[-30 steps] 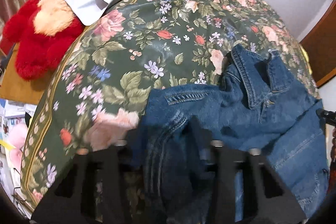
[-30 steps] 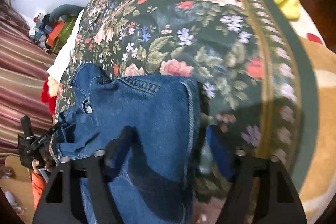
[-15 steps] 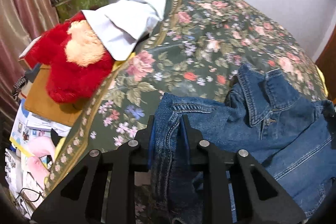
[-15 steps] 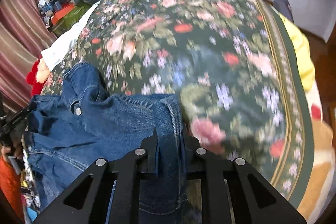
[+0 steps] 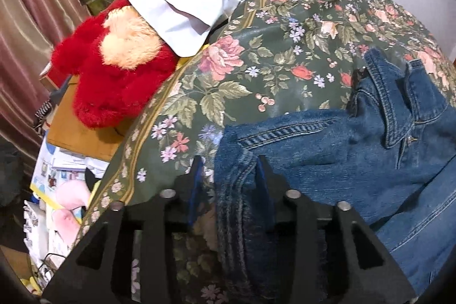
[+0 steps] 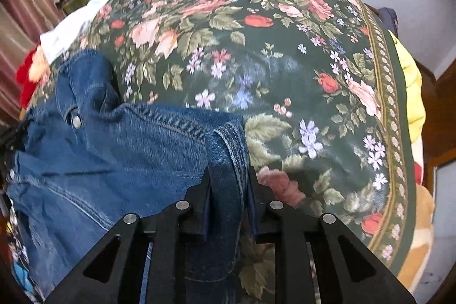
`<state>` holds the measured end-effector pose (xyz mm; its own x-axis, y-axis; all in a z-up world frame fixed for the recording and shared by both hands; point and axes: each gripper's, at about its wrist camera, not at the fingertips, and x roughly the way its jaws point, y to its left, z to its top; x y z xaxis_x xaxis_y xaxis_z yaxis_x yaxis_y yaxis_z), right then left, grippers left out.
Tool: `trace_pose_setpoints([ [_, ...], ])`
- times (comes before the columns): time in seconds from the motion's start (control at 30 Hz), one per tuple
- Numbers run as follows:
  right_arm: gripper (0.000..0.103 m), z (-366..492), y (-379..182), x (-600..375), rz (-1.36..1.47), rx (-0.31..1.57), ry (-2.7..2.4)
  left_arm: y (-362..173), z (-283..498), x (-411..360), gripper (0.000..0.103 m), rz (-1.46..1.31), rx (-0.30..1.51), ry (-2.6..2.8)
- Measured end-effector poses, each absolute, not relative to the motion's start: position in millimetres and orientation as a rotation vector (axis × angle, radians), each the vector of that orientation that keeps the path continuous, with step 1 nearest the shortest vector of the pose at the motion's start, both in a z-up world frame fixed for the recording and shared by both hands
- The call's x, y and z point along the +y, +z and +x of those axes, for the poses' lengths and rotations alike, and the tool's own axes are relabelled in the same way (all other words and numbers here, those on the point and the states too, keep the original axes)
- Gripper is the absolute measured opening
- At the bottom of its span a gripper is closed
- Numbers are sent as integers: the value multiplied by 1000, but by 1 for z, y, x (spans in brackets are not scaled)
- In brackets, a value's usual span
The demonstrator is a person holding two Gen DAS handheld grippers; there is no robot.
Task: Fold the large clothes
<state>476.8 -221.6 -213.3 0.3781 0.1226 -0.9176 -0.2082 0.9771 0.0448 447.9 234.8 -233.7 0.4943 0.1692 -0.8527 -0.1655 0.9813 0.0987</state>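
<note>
A blue denim jacket (image 5: 327, 150) lies on a dark green floral bedspread (image 5: 285, 47), collar toward the far side. My left gripper (image 5: 230, 173) is shut on the jacket's left shoulder seam, and the denim bunches between its black fingers. In the right wrist view the jacket (image 6: 114, 150) fills the left half. My right gripper (image 6: 228, 178) is shut on the jacket's right shoulder seam. Both shoulders are lifted a little off the bedspread (image 6: 285, 61). The jacket's lower part is hidden below both views.
A red plush toy (image 5: 114, 76) and a pale blue pillowcase (image 5: 193, 7) lie at the bed's left edge. Clutter and a striped curtain (image 5: 34, 19) stand beyond. Papers and pink items lie on the floor (image 5: 62, 190). A yellow cover (image 6: 410, 76) shows at the bed's right edge.
One second ago both grippers were open around the shoulder seams. They have since shut on the denim and lifted it, and the views have pulled back from the bed.
</note>
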Motion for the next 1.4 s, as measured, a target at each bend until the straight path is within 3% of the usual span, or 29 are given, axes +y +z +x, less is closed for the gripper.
trace_pose_setpoints([
  [0.23, 16, 474, -211, -224, -51, 1202, 179, -202, 426, 232, 50, 36, 1038, 207],
  [0.43, 16, 468, -197, -229, 10, 1192, 137, -151, 391, 229, 62, 54, 969, 220],
  [0.77, 16, 397, -117, -246, -68, 1032, 90, -96, 326, 210, 77, 63, 852, 166],
  [1.0, 16, 303, -90, -234, -89, 1034, 249, -111, 276, 195, 83, 59, 869, 127],
  [1.27, 16, 221, -160, -202, -225, 1213, 310, -171, 224, 199, 84, 21, 994, 115],
  [1.4, 16, 198, -168, -206, -256, 1145, 263, -195, 197, 211, 84, -3, 1043, 143],
])
